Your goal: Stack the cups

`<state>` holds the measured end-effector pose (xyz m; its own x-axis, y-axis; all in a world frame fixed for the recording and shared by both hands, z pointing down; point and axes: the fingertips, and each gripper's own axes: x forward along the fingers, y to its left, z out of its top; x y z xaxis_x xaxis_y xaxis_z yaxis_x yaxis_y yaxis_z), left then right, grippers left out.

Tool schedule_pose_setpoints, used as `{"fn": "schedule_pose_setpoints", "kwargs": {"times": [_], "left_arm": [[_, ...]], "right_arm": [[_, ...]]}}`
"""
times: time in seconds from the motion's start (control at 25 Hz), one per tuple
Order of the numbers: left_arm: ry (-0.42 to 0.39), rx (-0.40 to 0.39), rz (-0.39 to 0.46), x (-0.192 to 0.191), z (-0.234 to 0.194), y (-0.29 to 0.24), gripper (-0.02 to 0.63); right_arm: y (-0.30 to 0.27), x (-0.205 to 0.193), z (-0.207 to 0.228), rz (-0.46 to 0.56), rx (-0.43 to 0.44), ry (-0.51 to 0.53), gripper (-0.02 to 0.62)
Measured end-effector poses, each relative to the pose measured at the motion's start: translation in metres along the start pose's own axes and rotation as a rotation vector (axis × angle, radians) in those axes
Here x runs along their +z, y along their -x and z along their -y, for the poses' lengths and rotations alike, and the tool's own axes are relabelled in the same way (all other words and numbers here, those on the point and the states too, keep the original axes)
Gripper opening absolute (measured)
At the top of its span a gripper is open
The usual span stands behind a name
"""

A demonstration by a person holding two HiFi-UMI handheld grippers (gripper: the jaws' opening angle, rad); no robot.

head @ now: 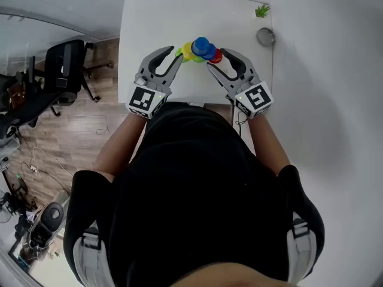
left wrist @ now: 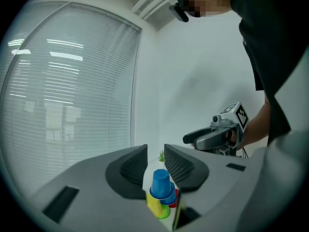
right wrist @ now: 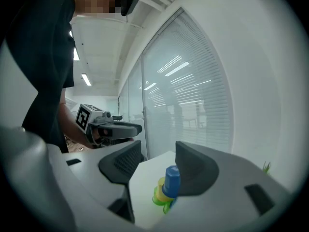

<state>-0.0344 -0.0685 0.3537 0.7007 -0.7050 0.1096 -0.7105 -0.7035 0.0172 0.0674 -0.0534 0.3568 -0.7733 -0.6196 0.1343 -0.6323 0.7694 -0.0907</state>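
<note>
1. Both forearms reach forward from the body. The grey plastic left gripper (head: 177, 54) and grey plastic right gripper (head: 218, 58) point nearly level, angled toward each other over the smooth white rectangular table (head: 173, 17).
2. Each gripper's ribbed dark jaws stand partly apart, gripping nothing.
3. The cluster of small glossy plastic cups (head: 200, 51) sits on the table between the gripper tips, with an upturned tapered blue cup (head: 202, 44) on top.
</note>
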Motion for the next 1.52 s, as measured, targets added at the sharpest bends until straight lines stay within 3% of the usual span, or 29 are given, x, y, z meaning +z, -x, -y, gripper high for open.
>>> {"fn": "schedule_pose_setpoints", "kwargs": {"times": [0.4, 0.72, 1.52], "left_arm": [[-0.024, -0.038, 0.016, 0.012, 0.014, -0.011, 0.022], [-0.031, -0.07, 0.013, 0.012, 0.024, -0.01, 0.011], [-0.034, -0.115, -0.015, 0.003, 0.029, -0.011, 0.011]], "right_arm": [[0.009, 0.01, 0.008, 0.043, -0.046, 0.002, 0.14], [0.009, 0.014, 0.006, 0.044, -0.059, 0.001, 0.003], [0.005, 0.003, 0.009, 0.014, -0.095, -0.012, 0.003]]}}
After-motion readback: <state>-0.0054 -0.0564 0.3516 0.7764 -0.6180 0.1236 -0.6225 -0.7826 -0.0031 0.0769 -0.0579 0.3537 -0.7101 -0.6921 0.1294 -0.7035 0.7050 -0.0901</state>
